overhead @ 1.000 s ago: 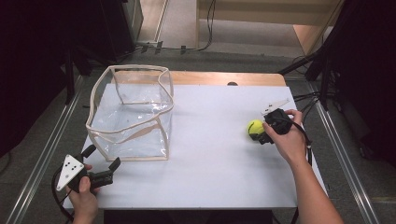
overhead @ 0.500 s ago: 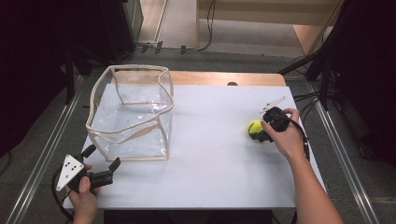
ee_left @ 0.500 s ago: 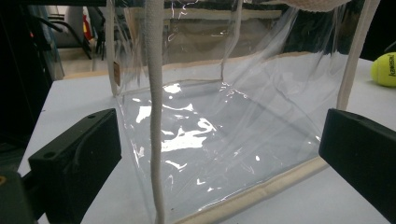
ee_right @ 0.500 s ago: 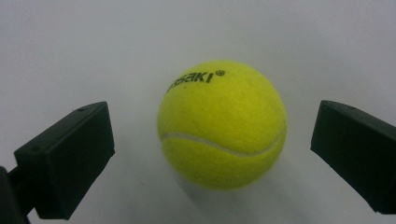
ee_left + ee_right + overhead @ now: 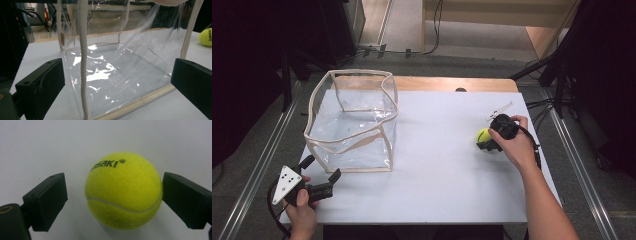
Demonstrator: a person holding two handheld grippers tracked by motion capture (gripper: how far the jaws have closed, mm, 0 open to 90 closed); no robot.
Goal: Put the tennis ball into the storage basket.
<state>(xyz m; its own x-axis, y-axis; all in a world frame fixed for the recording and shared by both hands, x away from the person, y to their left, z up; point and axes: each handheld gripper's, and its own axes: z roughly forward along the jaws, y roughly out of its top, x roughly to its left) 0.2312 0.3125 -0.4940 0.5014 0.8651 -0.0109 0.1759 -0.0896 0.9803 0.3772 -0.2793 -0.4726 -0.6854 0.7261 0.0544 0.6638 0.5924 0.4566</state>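
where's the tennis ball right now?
High view: the tennis ball sits on the white table near its right edge, between the right gripper's jaws. The clear bag stands well off to its left.

A see-through bag [image 5: 352,125] stands open on my worktop [image 5: 442,180], over on the left side. It is shaped like a box, and its edges are trimmed with cream cloth tape (the top rim is a bit bent and wavy). I can look right through its shiny walls to the white worktop under it. The worktop has a white cover, and a strip of brown wood [image 5: 452,84] peeks out along the far edge. Two long metal rails [image 5: 257,170] run on the grey floor [image 5: 412,60], one on each side of the worktop. Black cables [image 5: 547,107] lie on the floor by the far right corner.
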